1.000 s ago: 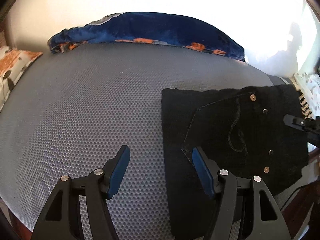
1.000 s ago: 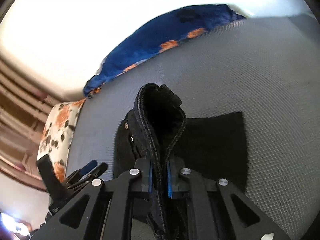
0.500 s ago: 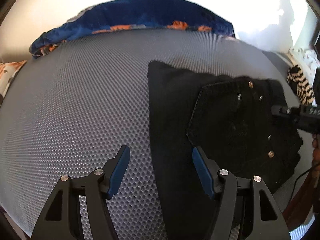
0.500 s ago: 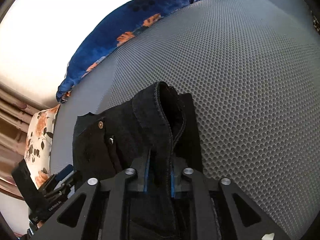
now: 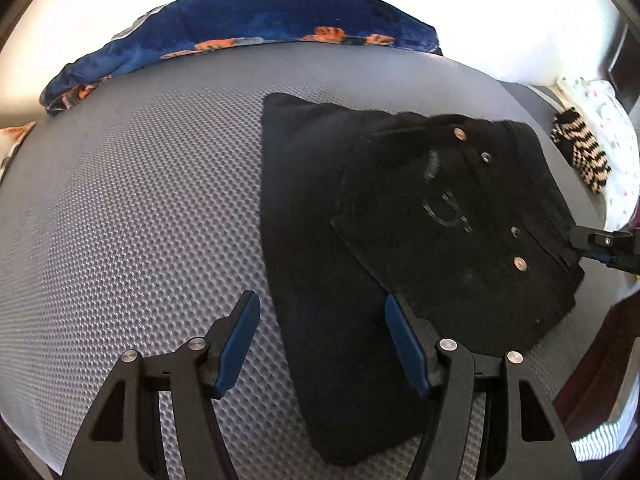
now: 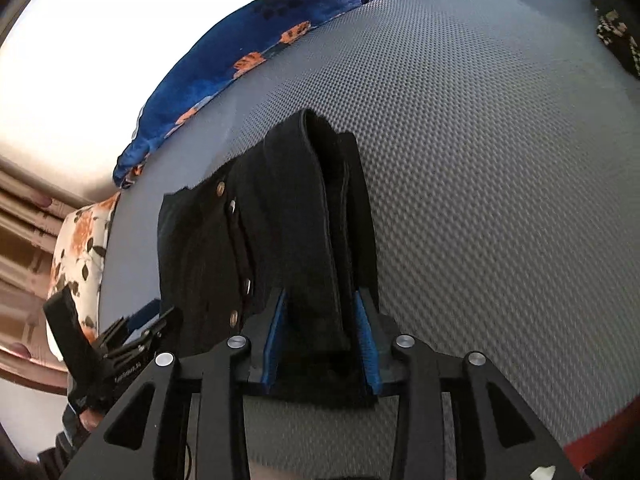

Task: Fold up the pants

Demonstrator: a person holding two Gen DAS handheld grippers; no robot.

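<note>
The black pants (image 5: 400, 216) lie folded on the grey mesh bed surface (image 5: 140, 200), back pocket with rivets facing up. My left gripper (image 5: 322, 344) is open and empty, hovering over the near left edge of the pants. In the right wrist view the pants (image 6: 280, 232) lie flat, and their waistband fold sits between the blue pads of my right gripper (image 6: 320, 308), whose jaws stand apart around it. The right gripper also shows in the left wrist view (image 5: 600, 242) at the pants' right edge.
A blue blanket with orange flowers (image 5: 240, 28) lies along the far edge of the bed. A striped black and cream item (image 5: 580, 152) lies at the right. A floral pillow (image 6: 80, 248) sits at the bed's left end.
The right gripper lowered the lifted waistband onto the bed and its jaws opened from a tight grip. The pants now lie flat. The left gripper stayed open, shifting slightly.
</note>
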